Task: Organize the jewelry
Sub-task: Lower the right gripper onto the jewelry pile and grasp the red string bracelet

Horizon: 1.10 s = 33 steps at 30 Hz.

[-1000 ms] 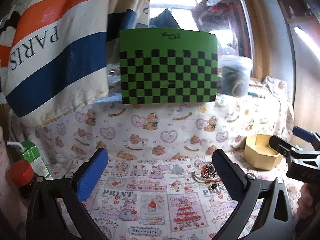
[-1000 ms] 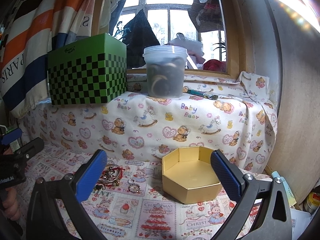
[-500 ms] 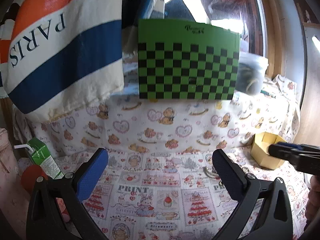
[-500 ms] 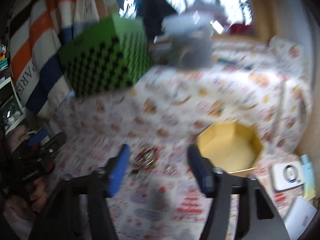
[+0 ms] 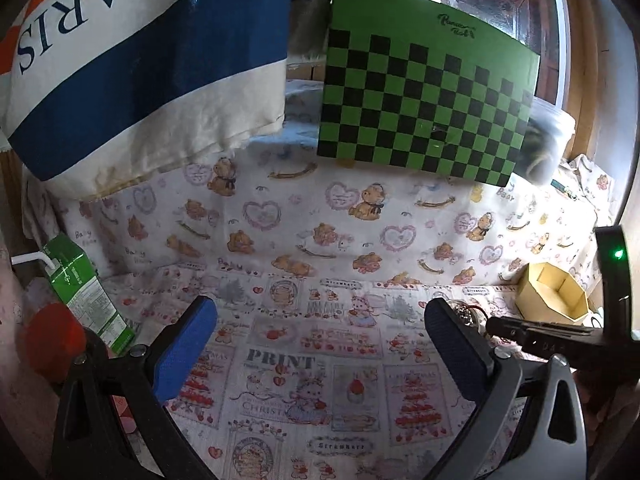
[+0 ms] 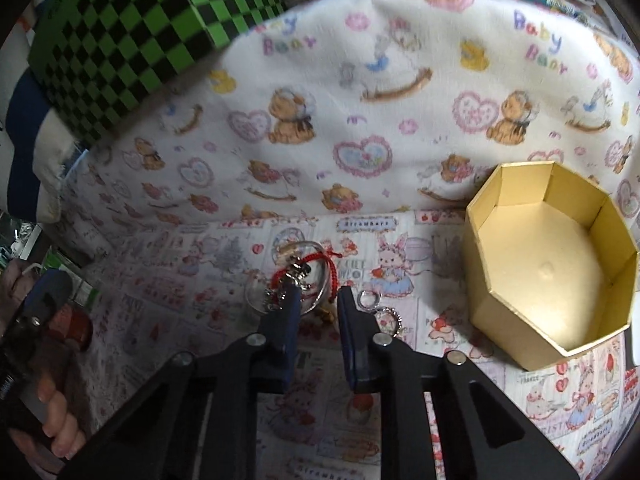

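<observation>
Right gripper (image 6: 318, 300) pointing steeply down at a heap of jewelry (image 6: 298, 280) on the printed tablecloth (image 6: 400, 420); its 2 blue-padded jaws have just been closing and now stand narrowly apart, tips at the near edge of the heap, and whether the pads press on any piece cannot be told. The heap comprises a clear bangle (image 6: 280, 276), a red cord bracelet (image 6: 320, 258) and silver charms; a ring on a ball chain (image 6: 378, 308) lies just right of the jaw tips. A gold octagonal box (image 6: 552, 264), open and empty, stands to the right of the heap, apart from it. Left gripper (image 5: 320, 332) hangs above bare tablecloth, jaws wide apart with nothing between them. Behind, on a raised ledge: a green-and-black chequered box (image 5: 424, 104). At far left: a green drink carton (image 5: 84, 296) with straw.
</observation>
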Each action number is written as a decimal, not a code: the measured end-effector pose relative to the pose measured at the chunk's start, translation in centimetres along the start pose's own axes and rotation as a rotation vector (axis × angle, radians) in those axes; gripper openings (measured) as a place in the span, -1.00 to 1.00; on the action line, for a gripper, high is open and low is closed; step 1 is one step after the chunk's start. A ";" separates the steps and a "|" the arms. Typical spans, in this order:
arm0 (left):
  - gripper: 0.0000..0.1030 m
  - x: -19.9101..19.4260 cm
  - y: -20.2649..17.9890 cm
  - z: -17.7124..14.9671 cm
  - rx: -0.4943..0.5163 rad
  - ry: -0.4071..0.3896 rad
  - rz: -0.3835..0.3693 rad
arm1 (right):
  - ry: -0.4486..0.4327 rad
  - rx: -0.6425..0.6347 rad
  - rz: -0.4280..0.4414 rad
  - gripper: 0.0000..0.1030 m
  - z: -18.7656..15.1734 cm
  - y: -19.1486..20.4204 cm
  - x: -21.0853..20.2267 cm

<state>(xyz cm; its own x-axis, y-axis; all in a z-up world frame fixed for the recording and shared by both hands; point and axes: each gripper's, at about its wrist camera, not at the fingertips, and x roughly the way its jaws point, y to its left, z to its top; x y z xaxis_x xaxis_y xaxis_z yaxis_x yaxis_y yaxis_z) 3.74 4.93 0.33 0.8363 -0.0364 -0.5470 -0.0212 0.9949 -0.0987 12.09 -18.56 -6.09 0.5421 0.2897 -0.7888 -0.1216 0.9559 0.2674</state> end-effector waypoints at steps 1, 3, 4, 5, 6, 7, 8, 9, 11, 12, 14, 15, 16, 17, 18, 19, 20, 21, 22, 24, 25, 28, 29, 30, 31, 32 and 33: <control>1.00 0.1 -0.1 0.0 0.004 0.003 0.002 | 0.008 0.001 0.002 -0.67 -0.1 0.0 0.4; 1.00 0.2 -0.4 -0.2 0.017 0.009 0.005 | 0.027 0.000 0.015 -0.72 -0.3 0.0 1.3; 1.00 0.3 -0.6 -0.3 0.026 0.010 0.004 | 0.026 -0.001 0.015 -0.75 -0.3 0.1 1.4; 1.00 0.3 -0.8 -0.4 0.033 0.011 0.005 | 0.026 -0.006 0.020 -0.79 -0.3 0.2 1.4; 1.00 0.4 -0.9 -0.4 0.038 0.010 0.007 | 0.026 -0.003 0.027 -0.81 -0.3 0.2 1.4; 1.00 0.4 -1.0 -0.5 0.042 0.009 0.008 | 0.021 0.006 0.038 -0.81 -0.3 0.2 1.0; 1.00 0.3 -1.1 -0.5 0.046 0.007 0.009 | 0.014 0.013 0.054 -0.81 -0.3 0.0 0.5; 1.00 0.2 -1.2 -0.5 0.048 0.002 0.008 | 0.009 0.008 0.065 -0.81 -0.3 -0.1 -0.2; 1.00 -0.1 -1.4 -0.5 0.056 -0.011 0.009 | -0.011 -0.017 0.066 -0.83 -0.3 0.0 -1.2; 1.00 -0.3 -1.5 -0.5 0.060 -0.017 0.009 | -0.024 -0.033 0.060 -0.84 -0.4 0.1 -2.0; 1.00 -0.6 -1.7 -0.5 0.074 -0.026 0.011 | -0.031 -0.053 0.051 -0.85 -0.4 0.5 -3.1; 1.00 -0.6 -1.9 -0.5 0.081 -0.029 0.009 | -0.031 -0.067 0.050 -0.89 -0.5 0.8 -3.6; 1.00 -0.7 -2.1 -0.4 0.091 -0.029 0.005 | -0.044 -0.086 0.064 -0.89 -0.7 0.8 -4.3; 1.00 -0.8 -2.3 -0.4 0.099 -0.028 0.002 | -0.049 -0.096 0.080 -0.89 -0.9 0.7 -4.9; 1.00 -0.9 -2.5 -0.4 0.105 -0.027 -0.003 | -0.060 -0.110 0.087 -0.89 -1.2 0.7 -5.4; 1.00 -0.9 -2.6 -0.4 0.109 -0.027 -0.004 | -0.069 -0.111 0.094 -0.93 -1.4 0.5 -5.8; 1.00 -1.0 -2.9 -0.3 0.113 -0.027 -0.001 | -0.073 -0.104 0.103 -0.95 -1.5 -0.3 -6.4; 1.00 -1.1 -3.1 -0.3 0.118 -0.026 0.005 | -0.074 -0.093 0.113 -0.94 -1.5 -0.6 -6.6; 1.00 -1.1 -3.3 -0.2 0.126 -0.021 0.010 | -0.079 -0.082 0.123 -0.94 -1.5 -1.0 -7.0; 1.00 -1.3 -3.7 0.1 0.129 -0.017 0.013 | -0.115 -0.071 0.138 -0.94 -1.3 -1.6 -8.3; 1.00 -1.4 -3.8 0.2 0.125 -0.016 0.015 | -0.133 -0.070 0.149 -0.95 -1.1 -1.5 -9.0; 1.00 -1.9 -4.3 0.8 0.121 -0.005 0.007 | -0.177 -0.067 0.210 -0.95 -1.0 -2.1 -10.5; 1.00 -2.1 -4.4 0.9 0.117 0.000 -0.005 | -0.186 -0.064 0.234 -0.95 -0.9 -2.3 -10.9; 1.00 -2.2 -4.6 0.9 0.116 0.008 -0.017 | -0.190 -0.065 0.250 -0.98 -1.0 -2.2 -11.1; 0.99 -2.4 -4.8 1.0 0.117 0.014 -0.022 | -0.188 -0.070 0.251 -0.98 -1.1 -2.0 -11.0; 0.99 -2.5 -4.9 1.0 0.115 0.018 -0.017 | -0.177 -0.074 0.246 -0.98 -1.1 -1.6 -10.5; 0.96 -2.5 -4.9 0.9 0.108 0.019 -0.006 | -0.163 -0.070 0.248 -0.98 -1.2 -1.5 -9.9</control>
<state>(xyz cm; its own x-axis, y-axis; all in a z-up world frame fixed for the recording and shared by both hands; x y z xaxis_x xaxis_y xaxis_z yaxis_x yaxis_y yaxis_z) 2.30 0.20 2.97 0.8256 -0.0427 -0.5627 0.0432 0.9990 -0.0124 5.90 -22.80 0.61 0.6143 0.5083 -0.6036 -0.3207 0.8597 0.3975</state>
